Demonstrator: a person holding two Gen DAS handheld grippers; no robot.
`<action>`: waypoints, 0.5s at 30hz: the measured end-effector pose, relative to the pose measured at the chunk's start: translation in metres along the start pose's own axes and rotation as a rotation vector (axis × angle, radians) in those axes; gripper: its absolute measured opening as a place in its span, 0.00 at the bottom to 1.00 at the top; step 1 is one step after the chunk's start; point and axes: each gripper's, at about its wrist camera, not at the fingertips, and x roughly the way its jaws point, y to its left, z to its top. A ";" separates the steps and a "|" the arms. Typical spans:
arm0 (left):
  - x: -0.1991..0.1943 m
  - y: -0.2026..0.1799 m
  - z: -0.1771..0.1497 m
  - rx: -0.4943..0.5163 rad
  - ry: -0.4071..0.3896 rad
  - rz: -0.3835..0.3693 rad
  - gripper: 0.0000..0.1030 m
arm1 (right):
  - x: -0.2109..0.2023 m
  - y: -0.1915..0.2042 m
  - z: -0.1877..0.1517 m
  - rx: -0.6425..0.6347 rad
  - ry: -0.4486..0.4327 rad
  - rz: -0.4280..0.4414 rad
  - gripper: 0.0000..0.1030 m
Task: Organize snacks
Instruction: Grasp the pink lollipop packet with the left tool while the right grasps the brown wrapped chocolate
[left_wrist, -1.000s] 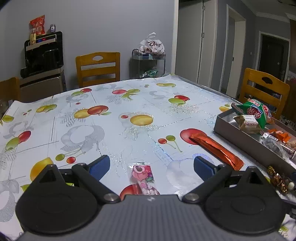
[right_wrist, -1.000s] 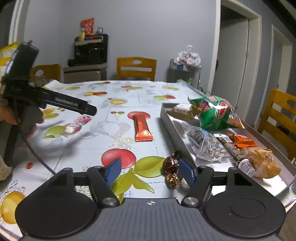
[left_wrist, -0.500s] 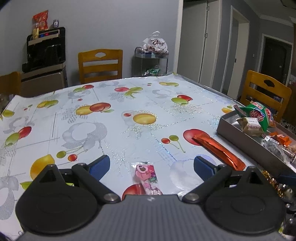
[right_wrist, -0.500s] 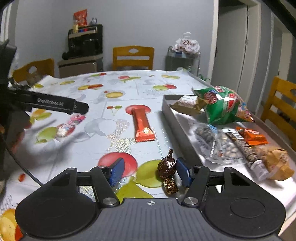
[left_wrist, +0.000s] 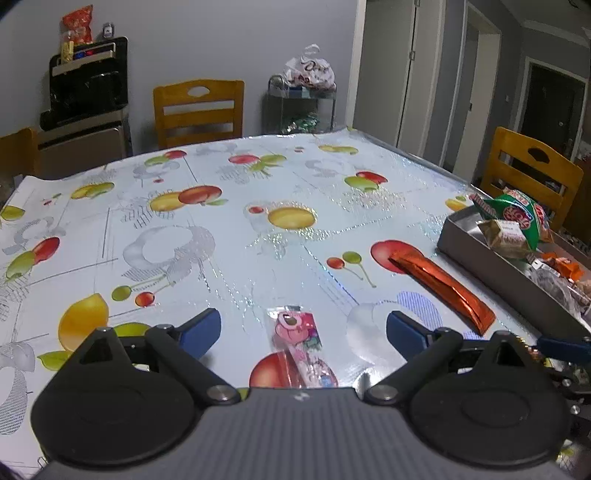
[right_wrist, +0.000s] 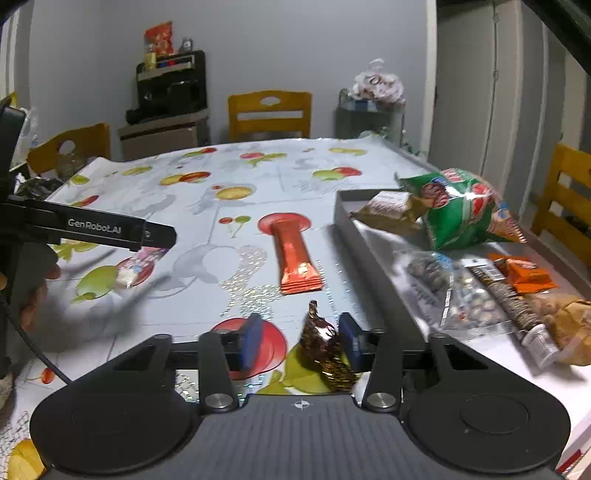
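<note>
A brown-gold foil candy (right_wrist: 323, 349) lies on the fruit-print tablecloth between the jaws of my right gripper (right_wrist: 301, 341). The jaws are closing: the right pad is against the candy and the left pad still stands apart. My left gripper (left_wrist: 303, 328) is open over a pink cartoon snack packet (left_wrist: 297, 338), which lies flat between its fingers. An orange wrapped bar (left_wrist: 443, 284) (right_wrist: 295, 254) rests beside the grey tray (left_wrist: 498, 273) (right_wrist: 365, 251). The left gripper's black body (right_wrist: 92, 225) and the hand holding it show at the left of the right wrist view.
The tray holds a green bag (right_wrist: 461, 210), a brown packet (right_wrist: 391, 210), a clear bag of nuts (right_wrist: 454, 291), orange packets (right_wrist: 524, 273) and other snacks. Wooden chairs (left_wrist: 199, 107) (left_wrist: 532, 173) stand around the table. A black appliance (left_wrist: 88, 81) and a wire cart (left_wrist: 303, 103) stand by the wall.
The right gripper's jaws have narrowed around the foil candy, and that gripper has shifted a little along the table. The left gripper has stayed open over the pink packet.
</note>
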 end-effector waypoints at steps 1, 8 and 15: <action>0.000 0.001 0.000 0.004 0.003 -0.007 0.95 | 0.000 0.000 0.000 -0.004 0.000 0.007 0.39; 0.005 -0.001 -0.004 0.030 0.046 -0.025 0.91 | 0.000 0.008 -0.001 -0.055 0.012 0.024 0.41; 0.014 -0.004 -0.010 0.097 0.101 -0.022 0.85 | 0.004 0.008 -0.001 -0.051 0.021 0.032 0.41</action>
